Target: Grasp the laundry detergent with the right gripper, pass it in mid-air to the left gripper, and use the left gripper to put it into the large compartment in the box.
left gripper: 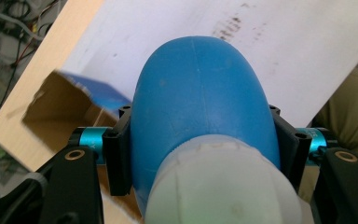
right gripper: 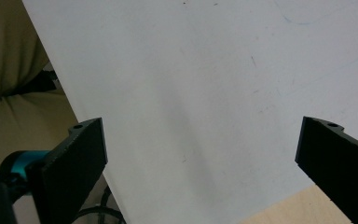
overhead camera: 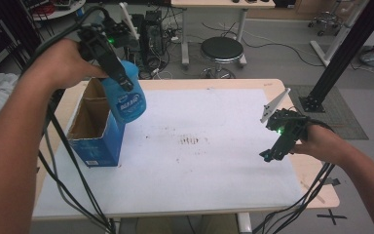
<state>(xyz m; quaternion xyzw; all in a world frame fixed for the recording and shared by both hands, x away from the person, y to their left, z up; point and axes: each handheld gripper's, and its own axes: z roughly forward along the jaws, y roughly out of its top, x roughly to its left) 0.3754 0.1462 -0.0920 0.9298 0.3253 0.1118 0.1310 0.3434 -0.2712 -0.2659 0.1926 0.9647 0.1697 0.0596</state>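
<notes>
- A person's left gripper (overhead camera: 119,80) clamps a blue bottle (overhead camera: 126,95) in the air above the far left of the table (overhead camera: 214,84), the bottle tilted with its rounded base hanging over the right wall of an open blue cardboard box (overhead camera: 97,141).
- In the left gripper view the black jaws press against both flanks of the blue bottle (left gripper: 200,102), just past its white cap (left gripper: 223,186); the box's brown interior (left gripper: 60,112) lies below and to the left.
- The box stands near the table's left edge, flaps open upward, its near corner on the white sheet (overhead camera: 199,161) that covers most of the tabletop.
- Bare wood shows as a thin margin along the far and right edges of the table; the sheet runs almost to the near edge.
- The right gripper (overhead camera: 271,155) hovers low over the sheet's right border, well apart from the bottle and box, jaws spread wide with nothing between them.
- The right gripper view looks along those parted jaws onto plain white sheet (right gripper: 205,93), with the sheet's edge and a wedge of wood at the lower right.
- The middle of the sheet, marked by a faint brown smudge (overhead camera: 191,141), lies open between the two hands.
- Black cables (overhead camera: 73,185) trail from the left gripper past the table's near left corner; more hang off the near right corner.
- A black stool (overhead camera: 221,50) stands on the floor beyond the far edge.
</notes>
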